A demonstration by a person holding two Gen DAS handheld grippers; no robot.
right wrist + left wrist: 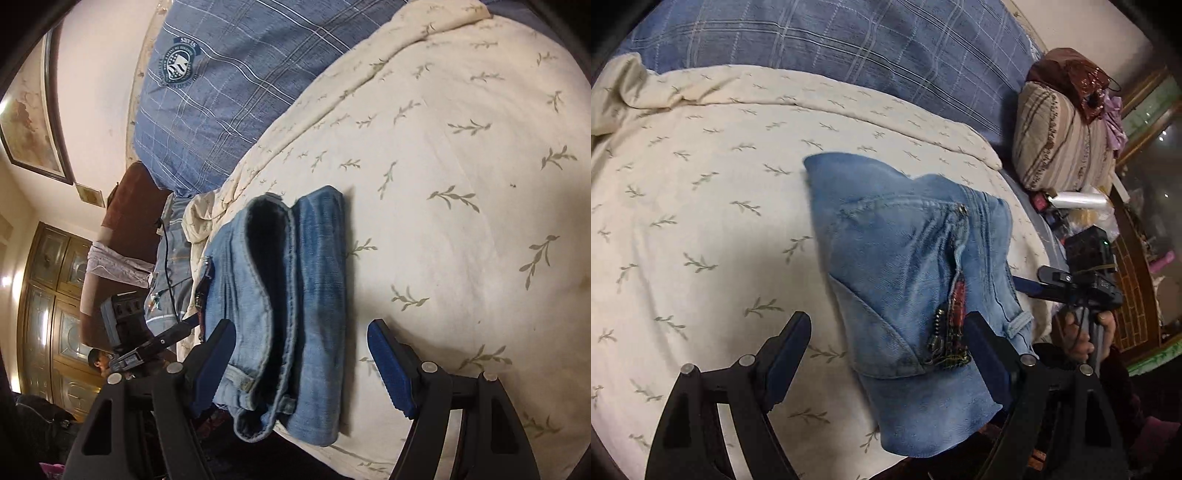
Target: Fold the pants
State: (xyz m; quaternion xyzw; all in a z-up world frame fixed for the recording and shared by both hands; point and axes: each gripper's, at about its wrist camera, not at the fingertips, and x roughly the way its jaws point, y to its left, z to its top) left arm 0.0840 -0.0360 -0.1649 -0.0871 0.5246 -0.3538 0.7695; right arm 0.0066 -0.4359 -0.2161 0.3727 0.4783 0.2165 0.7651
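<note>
Light blue denim pants lie folded into a compact stack near the edge of a cream leaf-print bedspread. The open fly and zipper face up. My left gripper is open, its jaws wide apart just in front of the stack, gripping nothing. In the right wrist view the folded pants show their layered edges and waistband end. My right gripper is open, its fingers either side of the stack's near end without closing on it. The right gripper also shows in the left wrist view, beside the pants.
A blue plaid pillow lies along the far side of the bed. A striped cushion with a brown bundle stands at the right. A wooden cabinet with glass doors and a framed picture are beyond the bed.
</note>
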